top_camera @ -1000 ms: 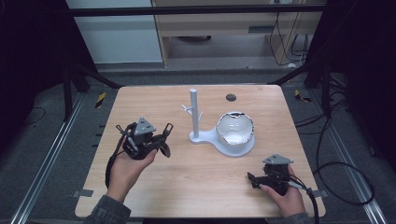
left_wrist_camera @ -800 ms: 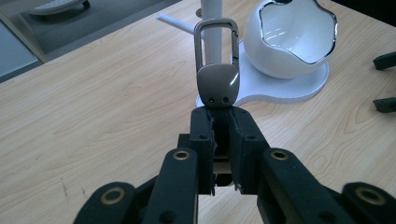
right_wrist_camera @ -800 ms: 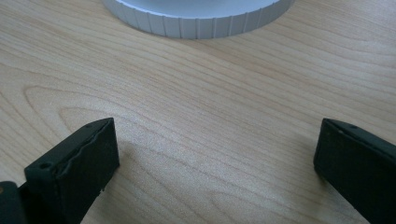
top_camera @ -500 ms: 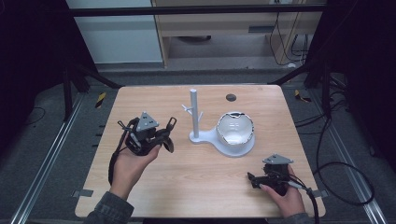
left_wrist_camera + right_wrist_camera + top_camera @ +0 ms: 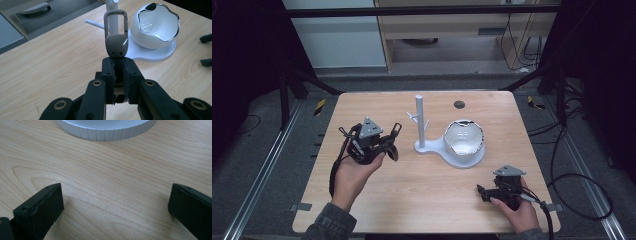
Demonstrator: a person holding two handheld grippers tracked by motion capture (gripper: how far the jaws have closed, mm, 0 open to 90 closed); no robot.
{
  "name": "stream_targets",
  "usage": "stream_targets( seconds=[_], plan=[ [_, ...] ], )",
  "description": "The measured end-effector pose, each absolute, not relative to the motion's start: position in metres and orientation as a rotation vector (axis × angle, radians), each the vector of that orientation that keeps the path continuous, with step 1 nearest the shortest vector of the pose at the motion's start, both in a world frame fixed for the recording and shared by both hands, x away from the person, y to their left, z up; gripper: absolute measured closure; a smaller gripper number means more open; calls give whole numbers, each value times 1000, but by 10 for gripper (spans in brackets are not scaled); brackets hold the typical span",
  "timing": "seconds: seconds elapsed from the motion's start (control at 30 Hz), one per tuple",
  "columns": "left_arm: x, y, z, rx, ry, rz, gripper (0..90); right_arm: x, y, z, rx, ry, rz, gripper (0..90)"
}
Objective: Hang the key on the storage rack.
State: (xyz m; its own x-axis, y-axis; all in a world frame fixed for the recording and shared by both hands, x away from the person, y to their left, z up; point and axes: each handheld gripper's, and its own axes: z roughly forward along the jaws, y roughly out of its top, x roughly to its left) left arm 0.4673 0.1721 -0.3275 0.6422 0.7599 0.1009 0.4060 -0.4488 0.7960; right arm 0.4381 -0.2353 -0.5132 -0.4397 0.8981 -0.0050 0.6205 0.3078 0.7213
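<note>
- Since the earlier high-view frames, the left gripper [image 5: 388,139] has shifted slightly up the table and toward the white stand [image 5: 451,145]; the right gripper [image 5: 486,192] sits where it was, near the table's right front corner.
- The left gripper [image 5: 119,72] is clamped tight on a clip [image 5: 116,37], a taupe-grey carabiner-style piece with a metal loop at its far end. Its lower end sits between the two black jaws; the loop end sticks out beyond them.
- In the left gripper view the clip points toward the stand's upright white post [image 5: 111,3], and its loop overlaps the post in the picture; whether they touch cannot be told.
- The stand has a flat white base carrying the post [image 5: 420,121], with small pegs near its top, and a glossy white bowl [image 5: 464,138] with a wavy silvery rim. It rests at the middle of the wooden table [image 5: 422,200].
- The right gripper [image 5: 115,202] has its jaws spread wide with nothing between them, low over bare wood, with the ribbed edge of the base [image 5: 105,131] just ahead.
- A small dark round spot [image 5: 459,104] lies on the table behind the stand.
</note>
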Motion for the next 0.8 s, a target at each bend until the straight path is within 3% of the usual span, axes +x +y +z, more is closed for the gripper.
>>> stream_targets(
  seconds=[0.8],
  plan=[
    [482,147,-321,2111,877,618,802,438,-235,-513,1352,2172,922,4]
  ],
)
